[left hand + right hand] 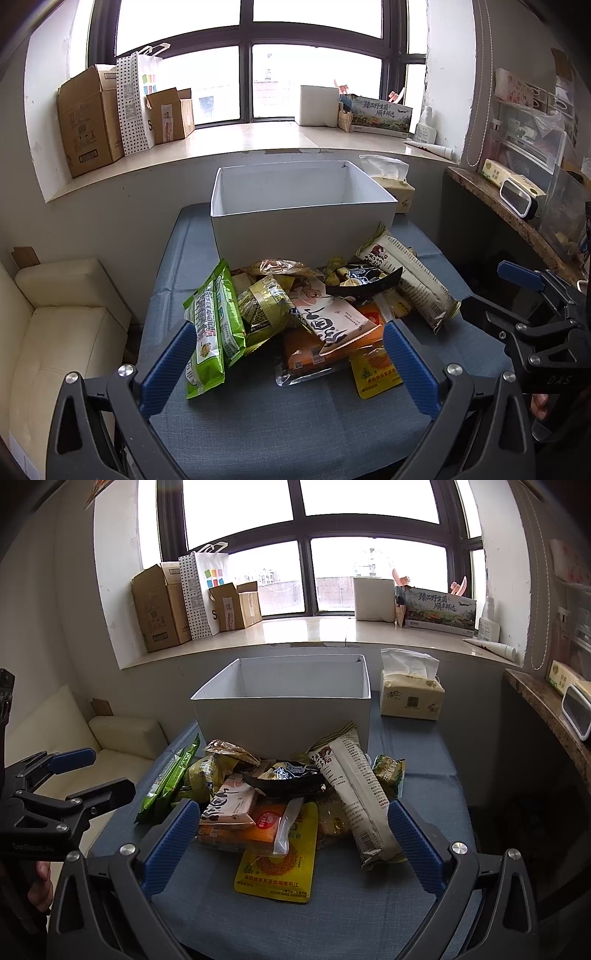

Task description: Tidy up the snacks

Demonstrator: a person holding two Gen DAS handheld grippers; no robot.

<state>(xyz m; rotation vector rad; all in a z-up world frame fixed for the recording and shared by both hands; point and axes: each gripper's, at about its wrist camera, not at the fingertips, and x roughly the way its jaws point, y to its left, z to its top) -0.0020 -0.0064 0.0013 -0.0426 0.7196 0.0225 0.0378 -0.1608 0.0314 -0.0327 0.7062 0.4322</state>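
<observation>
The snacks (280, 797) lie in a pile on the blue table (369, 904), right in front of the white box (284, 716). The left gripper (288, 365) and right gripper (291, 845) both hang apart, holding nothing. The bags look light, soft and crinkly, maybe slippery. Pinch one at its flat edge.

Daylight is flooding through a dark-framed window (306, 546), overexposing the panes. Cardboard boxes (88, 118) are standing on the pale stone sill (229, 144). A cream sofa (62, 332) is sitting left of the blue-covered table (417, 746); white walls are showing scuffs.
</observation>
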